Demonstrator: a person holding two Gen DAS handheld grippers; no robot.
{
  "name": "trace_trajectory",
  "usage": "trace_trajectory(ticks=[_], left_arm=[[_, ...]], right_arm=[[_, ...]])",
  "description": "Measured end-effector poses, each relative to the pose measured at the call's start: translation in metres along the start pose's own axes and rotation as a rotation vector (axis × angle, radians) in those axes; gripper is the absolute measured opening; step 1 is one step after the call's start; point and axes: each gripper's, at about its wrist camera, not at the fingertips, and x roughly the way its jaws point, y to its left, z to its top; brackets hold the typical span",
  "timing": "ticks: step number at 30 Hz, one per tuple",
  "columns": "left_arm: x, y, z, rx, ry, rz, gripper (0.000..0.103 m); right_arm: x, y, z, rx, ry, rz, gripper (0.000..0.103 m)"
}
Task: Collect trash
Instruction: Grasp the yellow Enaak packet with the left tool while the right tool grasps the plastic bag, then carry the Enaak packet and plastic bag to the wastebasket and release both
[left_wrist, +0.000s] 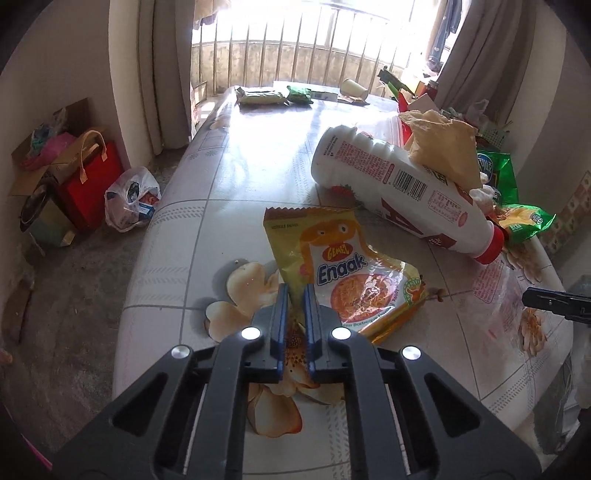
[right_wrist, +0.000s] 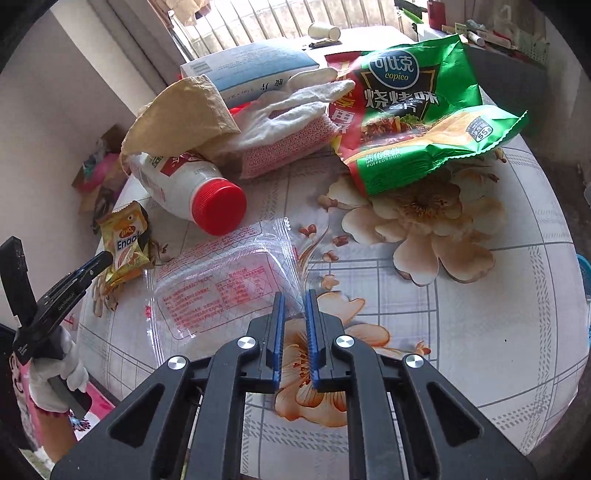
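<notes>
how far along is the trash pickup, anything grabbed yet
Nothing looks collected yet. The left gripper has its fingers astride the yellow noodle packet; the right gripper is at the clear plastic wrapper. The white bottle and green chip bag lie on the table.

Milk bottle (right_wrist: 184, 184): back end hidden under brown paper (right_wrist: 173, 114). Green chip bag (left_wrist: 517, 206) mostly hidden behind bottle. Window (left_wrist: 295, 33) too bright.

Red gift bag (left_wrist: 88, 181); grey curtains (left_wrist: 166, 74)
</notes>
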Motion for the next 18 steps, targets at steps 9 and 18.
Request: trace_trajectory(ticks=[9,18], left_arm=[[-0.034,0.000,-0.006,-0.027,-0.044,-0.056,0.004],[-0.066,-0.010,0.002,-0.023,-0.093,-0.106,0.002]], right_arm=[[-0.026,-0.022,-0.015,0.046,-0.024,0.093,0.006],[-0.048,-0.035,-0.019,0.094,-0.084,0.124,0.005]])
